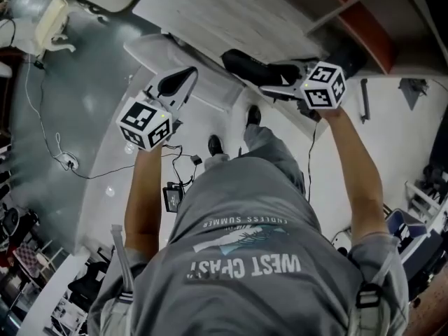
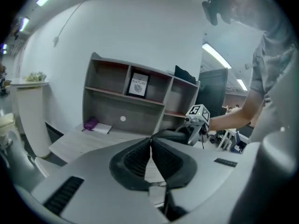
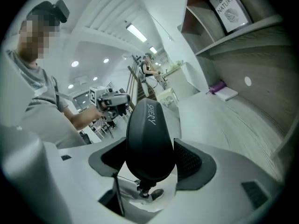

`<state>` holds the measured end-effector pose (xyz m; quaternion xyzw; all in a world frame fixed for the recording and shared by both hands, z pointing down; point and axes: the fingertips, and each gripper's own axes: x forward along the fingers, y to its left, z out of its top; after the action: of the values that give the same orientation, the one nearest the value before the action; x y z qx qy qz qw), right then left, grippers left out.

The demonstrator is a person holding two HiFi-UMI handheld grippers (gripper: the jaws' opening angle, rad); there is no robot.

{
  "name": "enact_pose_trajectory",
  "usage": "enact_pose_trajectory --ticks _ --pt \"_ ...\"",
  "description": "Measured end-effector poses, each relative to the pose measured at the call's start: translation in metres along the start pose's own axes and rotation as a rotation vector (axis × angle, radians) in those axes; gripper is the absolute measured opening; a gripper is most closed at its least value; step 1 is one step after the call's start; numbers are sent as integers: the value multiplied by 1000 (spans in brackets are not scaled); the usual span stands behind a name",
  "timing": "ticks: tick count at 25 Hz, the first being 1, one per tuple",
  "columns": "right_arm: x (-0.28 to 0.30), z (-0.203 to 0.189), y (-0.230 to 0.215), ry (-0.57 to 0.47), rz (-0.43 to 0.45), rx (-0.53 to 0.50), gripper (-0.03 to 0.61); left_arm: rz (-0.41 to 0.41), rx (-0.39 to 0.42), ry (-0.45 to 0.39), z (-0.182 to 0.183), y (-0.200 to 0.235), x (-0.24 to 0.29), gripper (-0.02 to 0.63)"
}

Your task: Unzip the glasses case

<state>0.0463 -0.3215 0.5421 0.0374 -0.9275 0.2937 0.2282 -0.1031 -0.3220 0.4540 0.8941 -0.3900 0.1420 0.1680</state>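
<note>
One wood desk (image 1: 231, 12); L claw (image 2: 150, 143) clenched, R claw (image 3: 149, 157) grasps glasses case (image 3: 149, 129).

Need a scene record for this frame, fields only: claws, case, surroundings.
left claw: shut, nothing between the jaws
right claw: shut on glasses case, held in the air
case look: black, smooth shell, appears closed; zip not discernible
desk: ahead of the person, light wood top
shelf unit: stands on the desk, framed print in an upper compartment
purple item: on the desk, by the shelf unit's left end
</note>
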Motion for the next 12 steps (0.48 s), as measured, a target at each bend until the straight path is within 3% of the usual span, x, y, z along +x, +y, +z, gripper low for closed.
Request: enact_pose_trajectory --ticks 6,10,12 --pt "-13 12 68 -6 93 -19 318 -73 215 82 -12 -17 -2 5" --pt "-24 14 103 -3 119 -25 319 -179 413 106 -10 -48 -7 109" --pt "-28 13 115 -2 131 -20 319 -233 502 115 -12 -64 -10 121"
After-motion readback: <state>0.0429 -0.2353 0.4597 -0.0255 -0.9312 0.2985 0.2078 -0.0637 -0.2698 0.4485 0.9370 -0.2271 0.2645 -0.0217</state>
